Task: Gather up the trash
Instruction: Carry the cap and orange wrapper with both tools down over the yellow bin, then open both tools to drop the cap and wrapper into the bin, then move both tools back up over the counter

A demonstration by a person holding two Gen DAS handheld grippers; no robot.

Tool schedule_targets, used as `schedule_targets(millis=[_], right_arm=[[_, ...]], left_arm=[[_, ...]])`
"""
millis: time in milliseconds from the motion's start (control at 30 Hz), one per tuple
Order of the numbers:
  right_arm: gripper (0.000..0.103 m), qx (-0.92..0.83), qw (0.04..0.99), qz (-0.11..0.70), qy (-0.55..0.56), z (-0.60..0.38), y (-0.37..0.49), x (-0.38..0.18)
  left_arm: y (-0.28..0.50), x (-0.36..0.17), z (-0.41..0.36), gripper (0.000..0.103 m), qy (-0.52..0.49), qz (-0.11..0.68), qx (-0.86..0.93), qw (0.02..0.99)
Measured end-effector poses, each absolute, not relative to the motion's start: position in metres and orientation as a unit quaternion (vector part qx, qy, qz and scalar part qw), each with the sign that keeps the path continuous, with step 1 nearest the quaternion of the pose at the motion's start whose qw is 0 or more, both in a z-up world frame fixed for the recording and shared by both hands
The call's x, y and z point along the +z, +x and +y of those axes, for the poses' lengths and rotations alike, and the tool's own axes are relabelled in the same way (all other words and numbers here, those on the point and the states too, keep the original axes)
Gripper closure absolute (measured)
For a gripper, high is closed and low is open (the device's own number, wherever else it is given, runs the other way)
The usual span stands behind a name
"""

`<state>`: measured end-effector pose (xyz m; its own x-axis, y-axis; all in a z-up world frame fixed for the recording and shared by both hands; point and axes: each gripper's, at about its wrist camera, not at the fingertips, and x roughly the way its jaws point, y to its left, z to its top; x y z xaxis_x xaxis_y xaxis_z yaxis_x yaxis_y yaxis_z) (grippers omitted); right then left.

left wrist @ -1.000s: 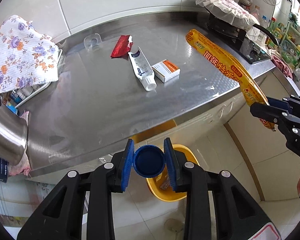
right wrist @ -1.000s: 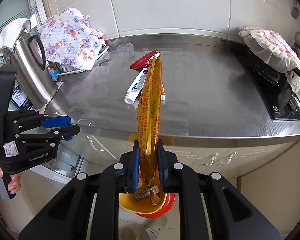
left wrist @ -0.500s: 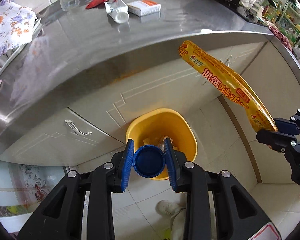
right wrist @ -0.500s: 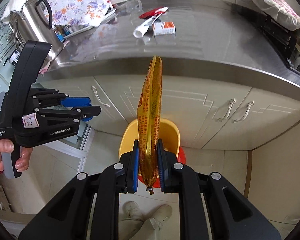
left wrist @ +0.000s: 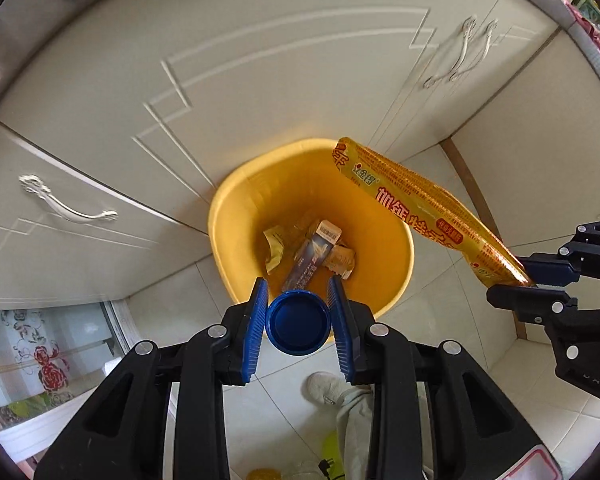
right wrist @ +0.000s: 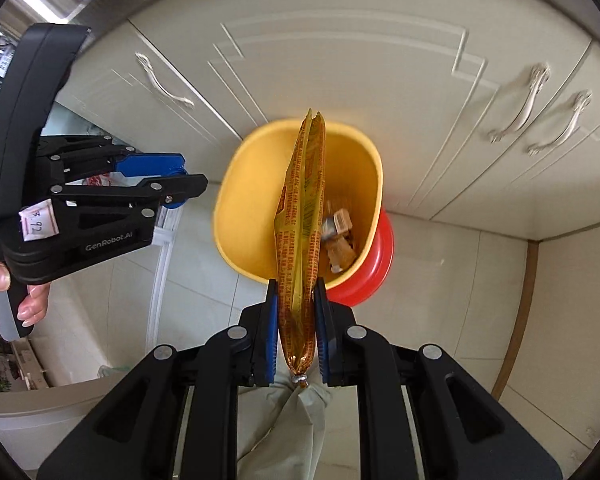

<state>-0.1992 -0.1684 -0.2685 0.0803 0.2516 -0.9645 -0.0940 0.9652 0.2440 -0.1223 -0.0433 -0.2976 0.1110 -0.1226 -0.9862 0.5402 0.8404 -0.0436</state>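
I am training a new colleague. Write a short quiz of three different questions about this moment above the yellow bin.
1. True or false: the left gripper holds a blue cap.
2. The right gripper grips: A) a toothpaste tube B) a long yellow wrapper C) nothing.
3. Fill in: the yellow bin already holds some ____.

Key: 1 true; 2 B; 3 trash

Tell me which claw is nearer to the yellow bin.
Too close to call. The left claw, shut on the blue cap, and the right claw, gripping the yellow wrapper, both hang above the yellow bin.
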Motion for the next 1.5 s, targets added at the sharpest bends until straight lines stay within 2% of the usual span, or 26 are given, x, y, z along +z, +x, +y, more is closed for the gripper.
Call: schedule_targets(millis=[367,733,767,800,833,867,900,933,1033,1067,1500], right_arm=[[0.086,0.117,0.684,0.718,0.059,-0.17,-0.165,-0.341],[0.084,0.112,0.677,0.724,0.072,-0.163,-0.141,-0.362],[0.083,0.112,0.678,0.723,0.07,-0.163,-0.14,-0.363],[0.07,0.111,0.679,0.722,0.071,-0.162,-0.139,-0.363],[0.059,0.11,0.681,0.72,0.074,-0.165,-0.136,-0.363],[0.041,0.107,0.686,0.716,0.076,-0.167,-0.135,-0.361],[0.037,0.106,0.69,0.711,0.081,-0.173,-0.136,-0.36],[0.037,0.107,0.691,0.709,0.086,-0.177,-0.137,-0.359],[0.037,0.103,0.697,0.704,0.089,-0.182,-0.141,-0.355],[0.037,0.101,0.698,0.703,0.091,-0.183,-0.141,-0.353],[0.037,0.083,0.718,0.683,0.106,-0.198,-0.156,-0.308]], left_arm=[[-0.105,-0.359,-0.047,0.072,0.169,0.663,-0.208,0.699],[-0.095,-0.386,-0.053,0.071,0.157,0.679,-0.21,0.686],[-0.095,-0.388,-0.053,0.07,0.158,0.679,-0.208,0.686],[-0.094,-0.389,-0.052,0.066,0.158,0.68,-0.207,0.686],[-0.093,-0.389,-0.053,0.056,0.154,0.681,-0.206,0.686],[-0.092,-0.389,-0.052,0.049,0.152,0.679,-0.204,0.688],[-0.092,-0.389,-0.051,0.046,0.152,0.678,-0.201,0.691],[-0.091,-0.388,-0.05,0.039,0.149,0.678,-0.199,0.691],[-0.091,-0.388,-0.048,0.035,0.142,0.68,-0.195,0.693],[-0.092,-0.388,-0.048,0.03,0.141,0.68,-0.194,0.693],[-0.1,-0.357,-0.042,0.029,0.137,0.666,-0.193,0.707]])
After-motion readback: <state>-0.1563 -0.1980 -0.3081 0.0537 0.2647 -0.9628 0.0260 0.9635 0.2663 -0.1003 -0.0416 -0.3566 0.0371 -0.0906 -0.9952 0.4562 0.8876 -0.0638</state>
